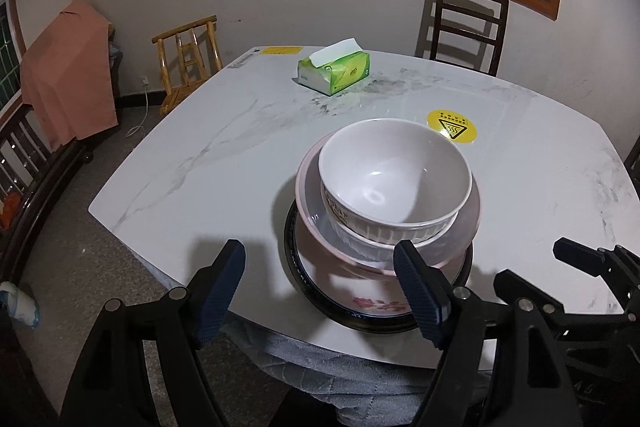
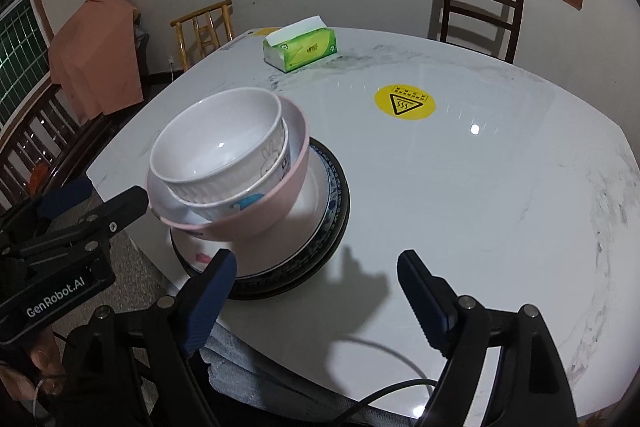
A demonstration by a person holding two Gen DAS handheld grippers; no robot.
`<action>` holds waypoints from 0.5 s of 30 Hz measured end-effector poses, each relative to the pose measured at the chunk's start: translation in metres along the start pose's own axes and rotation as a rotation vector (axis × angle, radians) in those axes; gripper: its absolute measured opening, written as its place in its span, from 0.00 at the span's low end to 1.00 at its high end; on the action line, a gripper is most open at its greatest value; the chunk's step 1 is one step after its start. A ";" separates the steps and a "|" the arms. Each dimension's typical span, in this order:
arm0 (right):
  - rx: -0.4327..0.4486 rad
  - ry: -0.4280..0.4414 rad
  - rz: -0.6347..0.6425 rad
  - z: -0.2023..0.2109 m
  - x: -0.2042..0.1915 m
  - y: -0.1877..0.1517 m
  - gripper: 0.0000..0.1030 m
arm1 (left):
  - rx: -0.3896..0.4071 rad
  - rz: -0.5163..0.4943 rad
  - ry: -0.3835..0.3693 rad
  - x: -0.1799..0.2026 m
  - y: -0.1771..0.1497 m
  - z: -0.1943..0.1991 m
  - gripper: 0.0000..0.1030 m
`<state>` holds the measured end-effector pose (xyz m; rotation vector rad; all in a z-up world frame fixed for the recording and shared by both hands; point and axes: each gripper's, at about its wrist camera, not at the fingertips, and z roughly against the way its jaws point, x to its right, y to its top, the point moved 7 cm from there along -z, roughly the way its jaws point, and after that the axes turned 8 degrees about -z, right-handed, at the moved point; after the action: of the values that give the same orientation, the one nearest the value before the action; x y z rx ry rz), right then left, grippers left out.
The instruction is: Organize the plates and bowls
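A stack stands near the table's front edge. A dark-rimmed plate is at the bottom, with a white flowered plate on it. A pink bowl sits on the plates, holding nested white bowls. My left gripper is open and empty, just in front of the stack's left side. My right gripper is open and empty, in front of the stack's right side. Each gripper shows at the edge of the other's view: the right one, the left one.
A green tissue box lies at the far side of the white marble table. A yellow warning sticker is on the table. Chairs stand beyond the table. A cable runs at the near edge.
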<state>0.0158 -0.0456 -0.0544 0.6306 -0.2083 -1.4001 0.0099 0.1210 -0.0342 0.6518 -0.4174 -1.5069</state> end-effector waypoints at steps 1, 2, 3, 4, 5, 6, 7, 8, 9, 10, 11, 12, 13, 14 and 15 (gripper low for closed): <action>-0.006 0.004 0.003 -0.001 0.000 -0.001 0.82 | -0.001 0.000 0.000 0.000 0.000 0.000 0.72; -0.011 0.006 0.005 -0.002 -0.001 -0.001 0.82 | -0.002 0.001 0.000 0.001 -0.001 0.000 0.72; -0.014 0.008 0.008 -0.002 -0.001 -0.001 0.82 | -0.003 0.002 0.001 0.002 -0.001 0.000 0.72; -0.014 0.009 0.009 -0.002 -0.001 -0.002 0.82 | -0.004 0.002 0.002 0.002 -0.001 0.000 0.72; -0.015 0.010 0.011 -0.002 -0.002 -0.002 0.82 | -0.005 0.001 0.002 0.002 -0.001 0.000 0.72; -0.018 0.013 0.013 -0.002 -0.002 -0.002 0.82 | -0.005 0.002 0.004 0.003 -0.001 0.000 0.72; -0.020 0.014 0.013 -0.002 -0.002 -0.003 0.82 | -0.004 0.004 0.005 0.003 -0.001 0.000 0.72; -0.023 0.016 0.009 -0.002 -0.002 -0.003 0.82 | -0.004 0.004 0.005 0.003 0.000 0.000 0.72; -0.025 0.018 0.009 -0.003 -0.002 -0.003 0.82 | -0.006 0.006 0.007 0.003 -0.001 0.000 0.72; -0.028 0.017 0.010 -0.004 -0.002 -0.004 0.82 | -0.006 0.008 0.007 0.002 -0.001 0.000 0.72; -0.029 0.016 0.011 -0.004 -0.003 -0.004 0.82 | -0.009 0.008 0.007 0.002 -0.001 0.000 0.72; -0.029 0.019 0.014 -0.004 -0.004 -0.005 0.82 | -0.010 0.008 0.008 0.002 -0.001 0.000 0.72; -0.030 0.022 0.017 -0.004 -0.004 -0.005 0.82 | -0.012 0.009 0.011 0.001 -0.002 -0.001 0.72; -0.032 0.022 0.020 -0.004 -0.005 -0.005 0.82 | -0.014 0.011 0.011 0.001 -0.002 -0.001 0.72; -0.032 0.023 0.021 -0.005 -0.006 -0.005 0.82 | -0.015 0.012 0.009 0.001 -0.002 -0.001 0.72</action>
<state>0.0125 -0.0384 -0.0598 0.6164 -0.1731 -1.3727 0.0088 0.1204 -0.0363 0.6432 -0.4025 -1.4940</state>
